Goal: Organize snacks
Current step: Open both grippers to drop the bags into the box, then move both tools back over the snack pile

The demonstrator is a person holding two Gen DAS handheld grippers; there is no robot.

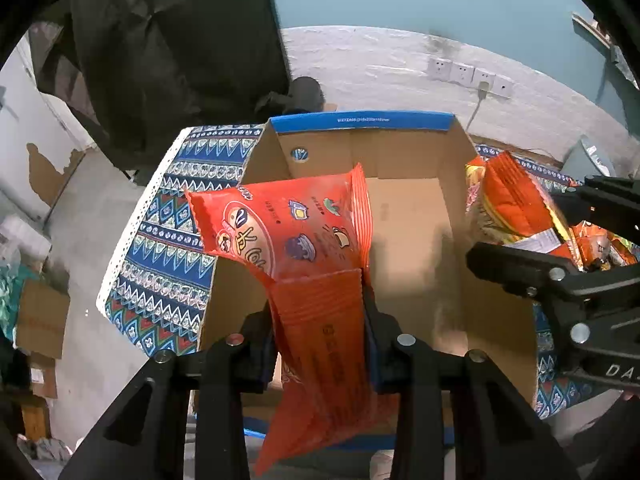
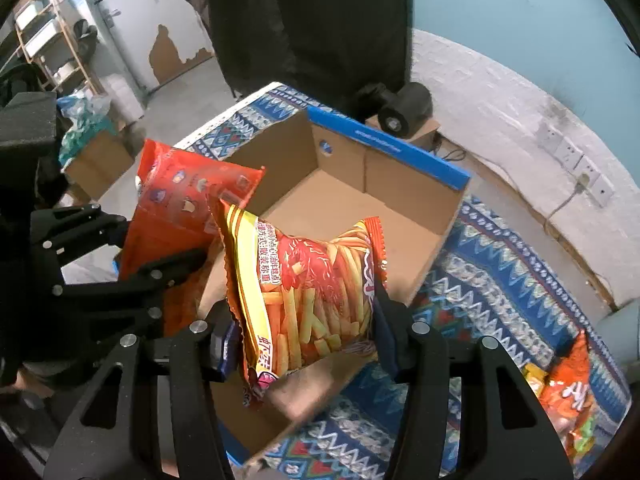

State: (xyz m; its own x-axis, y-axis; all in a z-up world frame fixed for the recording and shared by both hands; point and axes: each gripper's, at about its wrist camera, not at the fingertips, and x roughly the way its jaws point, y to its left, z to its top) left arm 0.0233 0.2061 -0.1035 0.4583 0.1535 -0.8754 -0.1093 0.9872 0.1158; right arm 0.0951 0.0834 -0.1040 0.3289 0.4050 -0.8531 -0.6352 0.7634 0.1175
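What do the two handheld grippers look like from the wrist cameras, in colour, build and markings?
Both are matte black plastic. The left gripper and the right gripper each have two angular arms with triangular cut-outs, joined by round silver bolts. The inner pads look dark blue. In the left wrist view, the right gripper's body carries white letters, partly cut off. No cables or sleeves are clearly visible.

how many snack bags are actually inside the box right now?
0. The cardboard box shows only bare floor. The red bag and the fries bag hang gripped above it; its near corner is hidden.
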